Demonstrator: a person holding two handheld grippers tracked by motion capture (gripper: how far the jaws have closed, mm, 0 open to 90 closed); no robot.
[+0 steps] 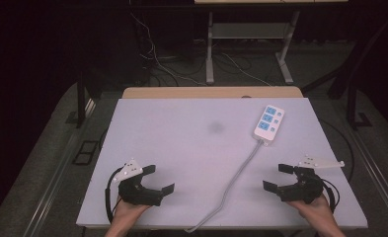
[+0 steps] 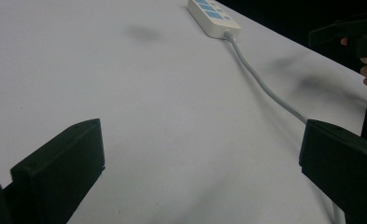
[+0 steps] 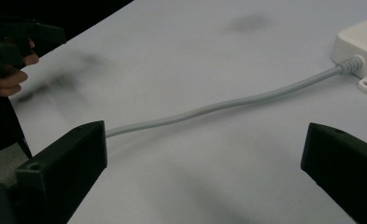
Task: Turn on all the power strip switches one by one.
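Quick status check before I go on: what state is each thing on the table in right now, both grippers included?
left gripper: open, holding nothing, low over the near left of the table.
right gripper: open, holding nothing, low over the near right.
power strip: lying flat, sockets up, nothing plugged in, far right of the table.
cord: attached to the strip, lying loose between the grippers, running off the near edge.
table: white top, a faint dark smudge near the middle.
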